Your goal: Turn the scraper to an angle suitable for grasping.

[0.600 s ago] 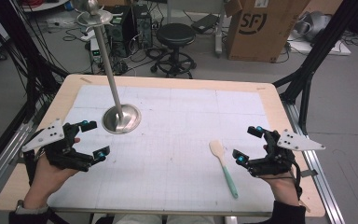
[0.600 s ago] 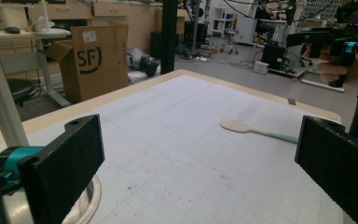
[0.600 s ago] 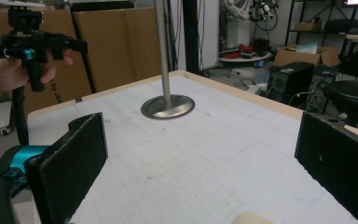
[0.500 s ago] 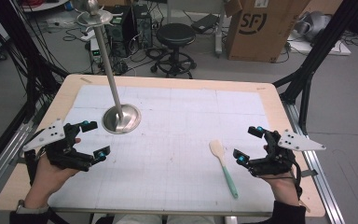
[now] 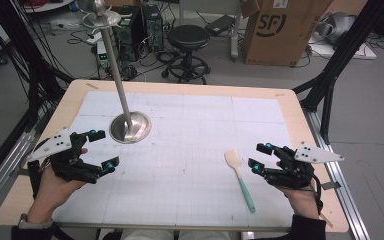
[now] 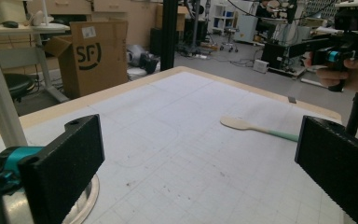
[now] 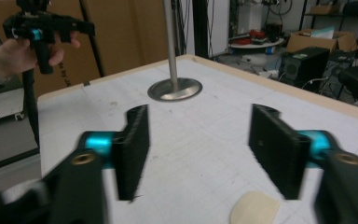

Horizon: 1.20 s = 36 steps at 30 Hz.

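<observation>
A spatula (image 5: 240, 177) with a cream head and a teal handle lies flat on the white gridded mat, right of centre; it also shows in the left gripper view (image 6: 256, 128). My right gripper (image 5: 260, 157) hovers just right of the spatula, open and empty. In the right gripper view its jaws (image 7: 205, 148) stand wide apart, with the spatula head (image 7: 254, 210) low between them. My left gripper (image 5: 105, 149) is held at the table's left side, open and empty, its jaws (image 6: 205, 163) far apart.
A metal stand with a round base (image 5: 130, 127) and a tall pole (image 5: 112, 60) rises on the mat's left, just beyond my left gripper. The table's wooden rim (image 5: 290, 107) frames the mat. Off the table are a stool (image 5: 189, 37) and a cardboard box (image 5: 275, 30).
My right gripper has edged slightly toward the spatula. My left gripper and the spatula have stayed put.
</observation>
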Motion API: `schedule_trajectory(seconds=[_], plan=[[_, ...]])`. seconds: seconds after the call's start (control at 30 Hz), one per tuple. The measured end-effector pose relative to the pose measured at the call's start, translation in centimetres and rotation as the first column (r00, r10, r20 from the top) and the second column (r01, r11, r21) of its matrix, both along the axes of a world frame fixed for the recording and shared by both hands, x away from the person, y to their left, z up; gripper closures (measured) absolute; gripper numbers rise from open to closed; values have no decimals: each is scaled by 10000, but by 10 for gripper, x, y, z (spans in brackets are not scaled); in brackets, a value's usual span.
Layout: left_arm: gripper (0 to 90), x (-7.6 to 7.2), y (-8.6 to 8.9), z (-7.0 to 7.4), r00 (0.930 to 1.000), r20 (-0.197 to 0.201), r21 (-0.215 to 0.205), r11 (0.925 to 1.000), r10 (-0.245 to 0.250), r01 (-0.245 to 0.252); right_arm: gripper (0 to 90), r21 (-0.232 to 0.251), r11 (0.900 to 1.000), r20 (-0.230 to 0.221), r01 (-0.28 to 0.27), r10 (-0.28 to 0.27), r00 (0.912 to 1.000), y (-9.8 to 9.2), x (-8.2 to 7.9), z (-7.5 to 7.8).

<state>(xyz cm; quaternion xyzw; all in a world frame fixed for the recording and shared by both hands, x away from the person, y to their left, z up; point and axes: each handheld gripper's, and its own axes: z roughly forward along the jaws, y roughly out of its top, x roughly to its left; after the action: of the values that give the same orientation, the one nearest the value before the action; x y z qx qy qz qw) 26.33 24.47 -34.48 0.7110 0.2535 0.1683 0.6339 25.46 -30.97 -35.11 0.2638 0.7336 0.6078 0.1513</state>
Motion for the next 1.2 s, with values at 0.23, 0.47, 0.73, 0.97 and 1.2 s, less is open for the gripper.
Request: schedule_trajectory(seconds=[0.23, 0.47, 0.73, 0.97, 1.2], plan=[[18, 0, -3, -3, 10000, -68, 158, 9999, -12, 13, 857, -596, 9981, -539, 149, -181, 9984, -4, 3, -13], [19, 1, -3, -4, 9999, -139, 174, 9998, -15, 18, 896, -1271, 9914, -945, 297, -419, 9946, -9, 8, -31], [18, 3, -4, -8, 9997, -254, 251, 9997, -21, 27, 896, -2336, 9711, -2362, -492, -76, 9717, -9, 20, -64], [18, 4, -4, -9, 9995, -317, 237, 9997, -22, 30, 897, -2389, 9705, -2946, -310, -421, 9547, -17, 11, -82], [18, 5, -6, -9, 9993, -366, 252, 9996, -93, 103, 897, -2913, 9564, -3498, -206, -864, 9328, -18, -3, -97]])
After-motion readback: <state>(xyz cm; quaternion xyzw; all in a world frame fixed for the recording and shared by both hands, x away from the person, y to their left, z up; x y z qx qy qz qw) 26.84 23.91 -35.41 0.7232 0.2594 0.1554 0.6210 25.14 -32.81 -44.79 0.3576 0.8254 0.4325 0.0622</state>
